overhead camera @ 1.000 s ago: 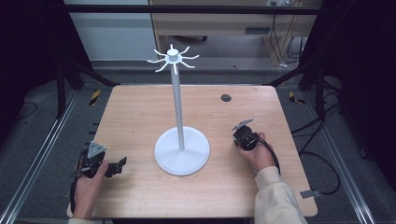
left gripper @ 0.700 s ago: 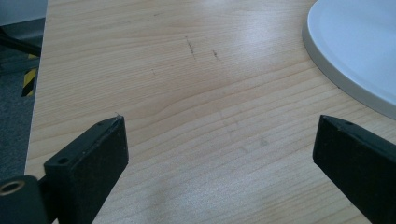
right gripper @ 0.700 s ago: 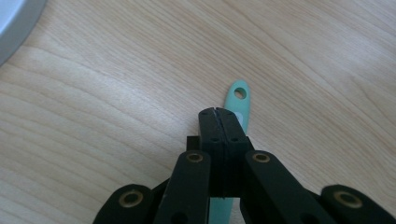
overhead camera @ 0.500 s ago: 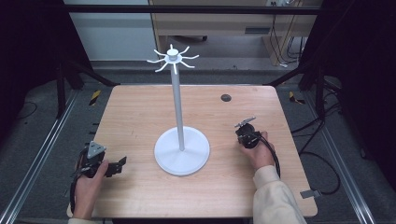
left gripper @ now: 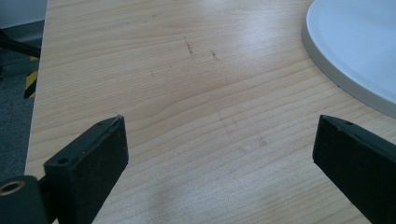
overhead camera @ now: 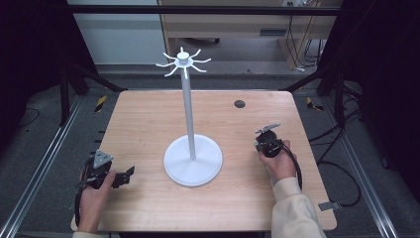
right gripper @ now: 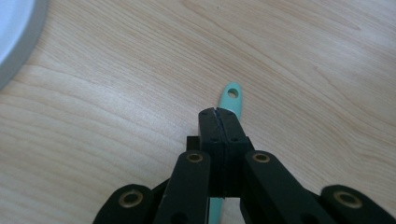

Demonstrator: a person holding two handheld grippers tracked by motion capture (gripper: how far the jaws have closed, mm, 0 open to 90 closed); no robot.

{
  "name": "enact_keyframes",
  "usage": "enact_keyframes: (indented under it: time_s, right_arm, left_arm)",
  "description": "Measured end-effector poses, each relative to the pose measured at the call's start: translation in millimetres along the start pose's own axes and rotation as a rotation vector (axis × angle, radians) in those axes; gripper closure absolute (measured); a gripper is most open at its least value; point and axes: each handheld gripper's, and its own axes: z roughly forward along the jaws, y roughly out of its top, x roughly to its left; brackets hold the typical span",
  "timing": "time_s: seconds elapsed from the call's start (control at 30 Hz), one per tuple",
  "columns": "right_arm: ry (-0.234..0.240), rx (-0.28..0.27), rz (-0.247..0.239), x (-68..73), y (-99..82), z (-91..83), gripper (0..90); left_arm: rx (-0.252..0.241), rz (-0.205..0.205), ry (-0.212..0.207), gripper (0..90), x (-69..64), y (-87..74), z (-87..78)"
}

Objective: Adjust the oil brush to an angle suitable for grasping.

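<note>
Right gripper (right gripper: 218,114): jaws clenched together over teal handle (right gripper: 232,99); hanging hole at handle tip pokes out past jaw tips. Handle low over table (right gripper: 303,56); lifted or lying flat, cannot tell. Rest of tool hidden under gripper.

Left gripper (left gripper: 219,140): jaws spread wide, nothing between, resting near table's left edge, idle.

Stand (overhead camera: 192,158) at table centre, between grippers; hooks (overhead camera: 183,63) at pole top all bare.

Judgement: early stage. Grasp made; lift, carry and hanging of hole on hook all left. No containers present.

Bright, even overhead light (dark, dim surroundings).
</note>
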Motion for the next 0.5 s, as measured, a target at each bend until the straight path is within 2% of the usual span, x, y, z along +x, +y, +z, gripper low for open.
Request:
enact_keyframes:
  time_s: [0.17,0.5]
  right_arm:
    - [0.015,-0.017,0.030,-0.9,-8.6,-16.7,90.0]
    - [0.015,-0.020,0.073,-6.1,-21.7,-35.2,88.8]
  left_arm:
    - [-0.003,0.006,0.003,2.9,-1.9,-0.8,-2.7]
    - [-0.007,0.002,0.011,2.9,-1.1,-1.4,-4.0]
